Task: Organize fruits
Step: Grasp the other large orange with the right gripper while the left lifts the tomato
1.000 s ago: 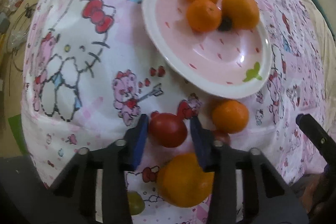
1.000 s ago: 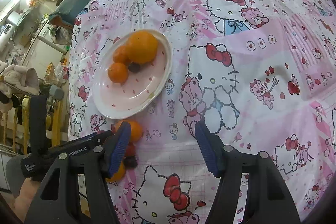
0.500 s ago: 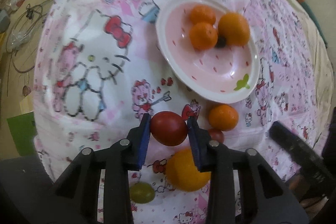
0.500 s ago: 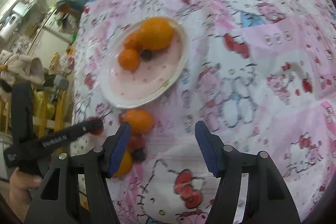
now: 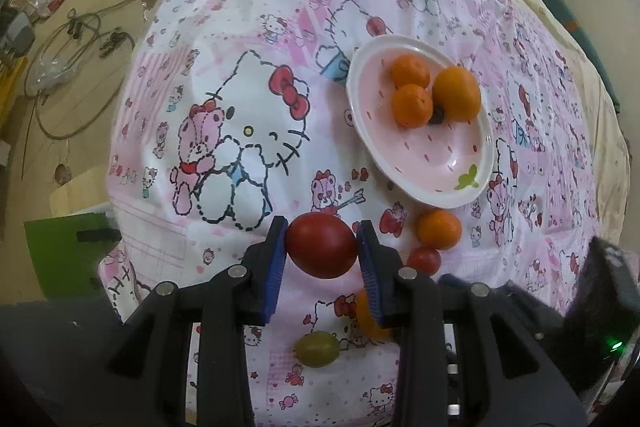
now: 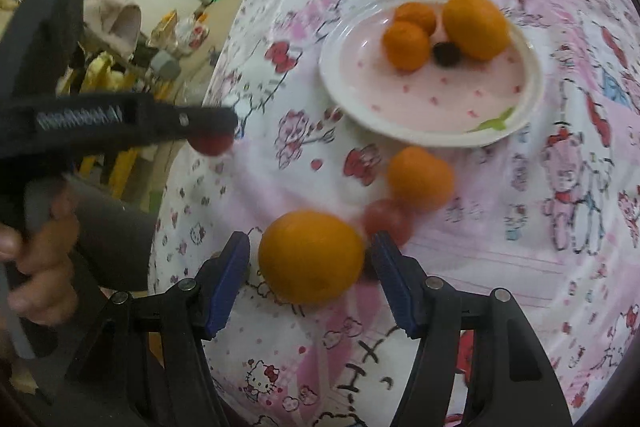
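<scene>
Left wrist view: the red tomato [image 5: 322, 251] is seen clamped between the pads of the left gripper [image 5: 322, 255], clear of the cloth, with the pink plate [image 5: 360, 115] lying ahead and to the right, three orange fruits already on it. In the right wrist view, which alone shows this, the right gripper [image 6: 310, 267] is spread wide around the large orange [image 6: 311, 255], one pad near it and the other not yet touching, so the plate is judged nearer the left gripper's load
</scene>
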`<state>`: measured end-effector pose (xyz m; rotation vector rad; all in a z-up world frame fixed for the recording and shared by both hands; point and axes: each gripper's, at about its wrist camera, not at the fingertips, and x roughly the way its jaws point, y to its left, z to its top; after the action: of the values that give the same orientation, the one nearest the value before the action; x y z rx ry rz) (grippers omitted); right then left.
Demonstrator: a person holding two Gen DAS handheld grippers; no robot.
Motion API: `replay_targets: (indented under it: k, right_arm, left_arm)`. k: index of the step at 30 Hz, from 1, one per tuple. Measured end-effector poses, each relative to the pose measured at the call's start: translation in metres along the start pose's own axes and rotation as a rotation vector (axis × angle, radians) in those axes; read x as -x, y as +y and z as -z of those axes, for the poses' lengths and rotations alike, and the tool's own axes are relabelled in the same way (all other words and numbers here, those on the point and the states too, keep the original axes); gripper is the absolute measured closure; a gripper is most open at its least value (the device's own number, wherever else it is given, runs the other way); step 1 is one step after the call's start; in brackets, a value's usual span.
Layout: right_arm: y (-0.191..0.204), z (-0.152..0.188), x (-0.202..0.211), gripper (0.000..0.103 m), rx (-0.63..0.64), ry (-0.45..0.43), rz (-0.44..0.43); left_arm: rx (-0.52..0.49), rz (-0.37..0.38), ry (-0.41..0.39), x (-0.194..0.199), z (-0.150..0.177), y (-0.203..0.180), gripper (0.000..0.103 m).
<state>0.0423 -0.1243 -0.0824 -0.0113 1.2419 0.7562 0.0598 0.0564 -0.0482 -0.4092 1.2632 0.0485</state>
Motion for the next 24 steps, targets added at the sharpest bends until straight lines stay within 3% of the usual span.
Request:
replay_targets:
  k: [13,16,24]
  right_arm:
    - [0.008,0.003,-0.026,0.035,0.104,0.037,0.065]
    - [0.011,0.005,-0.025,0.041,0.126,0.028,0.084]
    - [0.002,0.007,-0.006,0.043,0.056,0.007,-0.007]
  left_arm:
    - [0.0,-0.03,-0.01,-0.004,-0.001,0.002,0.072]
    - [0.004,-0.044,-0.008,-0.008,-0.002,0.002,0.072]
    - [-0.017,-0.08,-0.042,-0.007,-0.002,-0.003,0.072]
